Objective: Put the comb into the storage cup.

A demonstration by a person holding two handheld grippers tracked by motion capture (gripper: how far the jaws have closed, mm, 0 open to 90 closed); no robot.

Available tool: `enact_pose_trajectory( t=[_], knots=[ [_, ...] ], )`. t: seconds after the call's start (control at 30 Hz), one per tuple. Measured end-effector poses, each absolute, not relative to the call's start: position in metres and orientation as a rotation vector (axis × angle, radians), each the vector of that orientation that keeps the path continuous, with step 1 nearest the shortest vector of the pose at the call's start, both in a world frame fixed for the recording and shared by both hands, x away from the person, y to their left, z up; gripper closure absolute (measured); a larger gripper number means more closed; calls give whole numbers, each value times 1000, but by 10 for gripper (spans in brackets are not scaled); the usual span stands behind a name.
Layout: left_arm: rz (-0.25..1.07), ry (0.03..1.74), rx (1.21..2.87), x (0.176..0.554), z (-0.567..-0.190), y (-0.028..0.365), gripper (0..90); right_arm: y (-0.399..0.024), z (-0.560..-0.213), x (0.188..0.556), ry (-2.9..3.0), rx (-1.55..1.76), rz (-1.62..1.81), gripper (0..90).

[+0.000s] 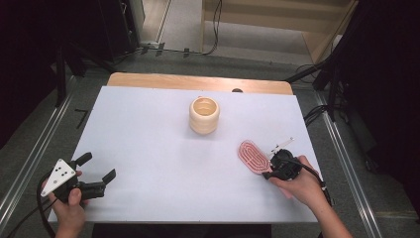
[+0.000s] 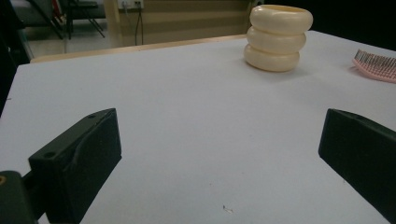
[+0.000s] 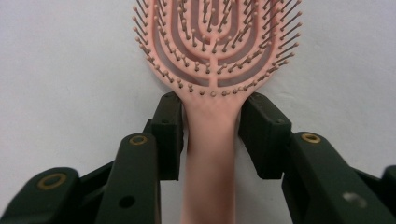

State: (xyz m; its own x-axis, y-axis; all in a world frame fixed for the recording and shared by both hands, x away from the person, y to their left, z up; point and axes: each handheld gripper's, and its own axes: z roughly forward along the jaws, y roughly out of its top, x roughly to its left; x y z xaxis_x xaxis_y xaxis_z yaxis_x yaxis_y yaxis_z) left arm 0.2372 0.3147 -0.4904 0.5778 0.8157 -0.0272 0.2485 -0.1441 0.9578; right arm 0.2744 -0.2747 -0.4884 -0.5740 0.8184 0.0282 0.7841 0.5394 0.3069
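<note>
A pink hairbrush lies bristles-up on the white table at the right. My right gripper comes in from the brush's near end. In the right gripper view the brush has its handle between the two black jaws, and both pads press against its sides, so the right gripper is shut on it. My left gripper rests at the near left of the table, jaws wide open with nothing between them. The left gripper view shows bare table between the open jaws of the left gripper.
A cream ribbed cup stands upright in the middle of the table, toward the far side, also seen as the cup ahead of the left gripper. The brush head shows at that view's right edge. Wooden table edge at the back.
</note>
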Motion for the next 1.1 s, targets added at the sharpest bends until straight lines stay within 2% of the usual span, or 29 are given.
enact_pose_trajectory(
  t=[0.07, 0.17, 0.5, 1.1],
  knots=[
    [631, 894, 1689, 237, -490, 315, 0, -275, -489, 274, 2637, 1395, 433, 651],
    [632, 893, 1689, 237, -490, 315, 0, -276, -489, 274, 2621, 1404, 452, 671],
    [635, 892, 1695, 237, -490, 314, 0, -286, -488, 269, 2601, 1388, 605, 675],
    [634, 883, 1696, 237, -490, 314, 0, -269, -470, 264, 2490, 1283, 844, 675]
  ],
)
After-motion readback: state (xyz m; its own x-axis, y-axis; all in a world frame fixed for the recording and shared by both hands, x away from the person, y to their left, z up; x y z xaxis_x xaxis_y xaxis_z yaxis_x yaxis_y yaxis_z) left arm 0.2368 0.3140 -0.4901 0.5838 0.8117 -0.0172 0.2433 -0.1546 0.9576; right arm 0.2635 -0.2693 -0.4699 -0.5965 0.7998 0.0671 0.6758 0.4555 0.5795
